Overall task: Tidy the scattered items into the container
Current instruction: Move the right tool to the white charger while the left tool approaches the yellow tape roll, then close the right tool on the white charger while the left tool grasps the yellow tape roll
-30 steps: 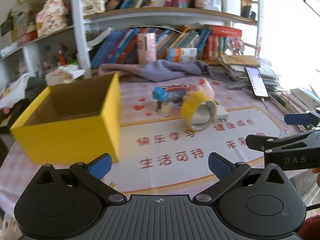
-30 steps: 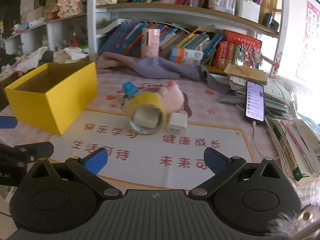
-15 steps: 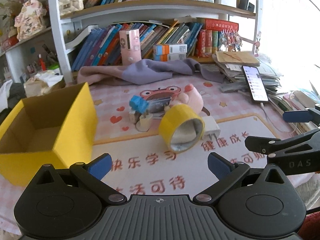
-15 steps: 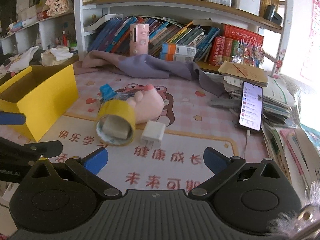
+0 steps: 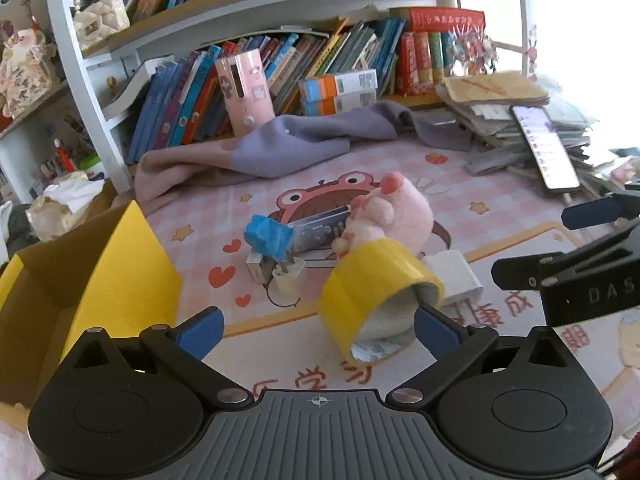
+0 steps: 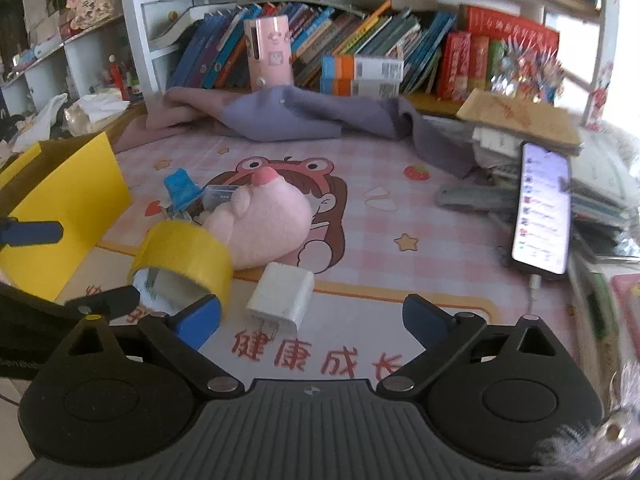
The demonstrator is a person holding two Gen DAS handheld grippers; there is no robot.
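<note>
Both grippers have been brought closer to the glossy yellow tape roll (image 5: 376, 288). Left of it stands an open cardboard box (image 5: 120, 276). Behind it lies a plush pink toy (image 5: 396, 212); a hard white charger (image 6: 282, 298) touches it. Left gripper (image 5: 318, 328) gapes empty; right gripper (image 6: 312, 316), just narrowing, grips nothing.

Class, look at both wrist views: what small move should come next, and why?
Probably ease the left gripper forward around the yellow tape roll. Its jaws are open and empty, the roll lies just ahead of them, and the yellow box holds none of the scattered items in view.
</note>
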